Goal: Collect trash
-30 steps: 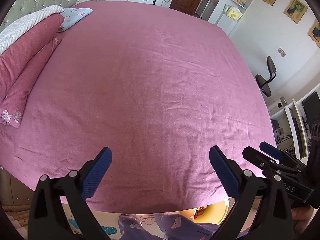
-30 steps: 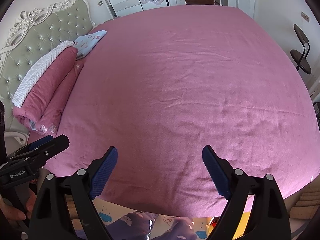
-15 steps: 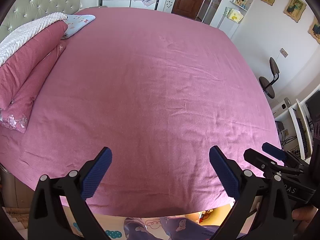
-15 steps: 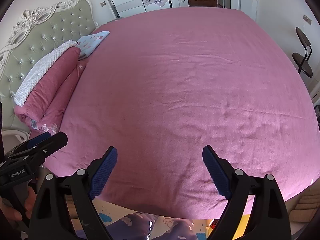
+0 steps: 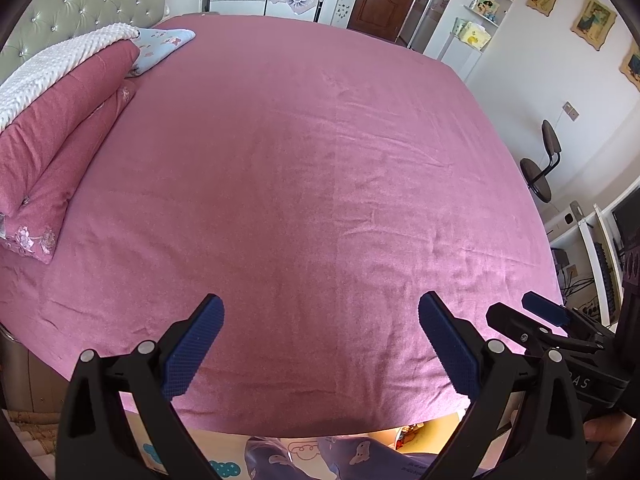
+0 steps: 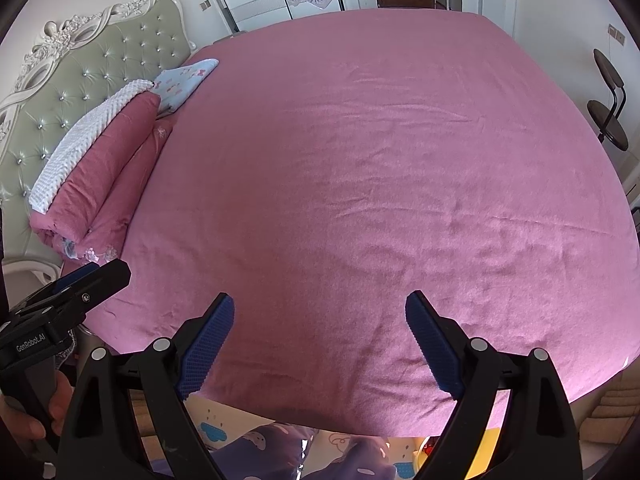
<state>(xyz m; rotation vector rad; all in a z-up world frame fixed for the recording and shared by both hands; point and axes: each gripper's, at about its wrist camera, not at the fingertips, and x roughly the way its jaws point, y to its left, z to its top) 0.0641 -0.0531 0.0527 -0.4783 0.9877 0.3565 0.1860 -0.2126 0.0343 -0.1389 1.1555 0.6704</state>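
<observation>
Both the left gripper (image 5: pixel 320 320) and the right gripper (image 6: pixel 320 320) hung spread and empty above the pink bedsheet (image 5: pixel 300 180); no trash or container could be made out.

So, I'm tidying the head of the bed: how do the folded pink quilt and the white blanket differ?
The pink quilt is smooth and embroidered with flowers at its near end; the white blanket is bumpy and plain. The quilt is the thick bottom layer; the blanket lies thin on top. Both lie along the headboard.

one bed (image 5: pixel 304 184), two hand-held grippers, one chair (image 5: pixel 540 164)
</observation>
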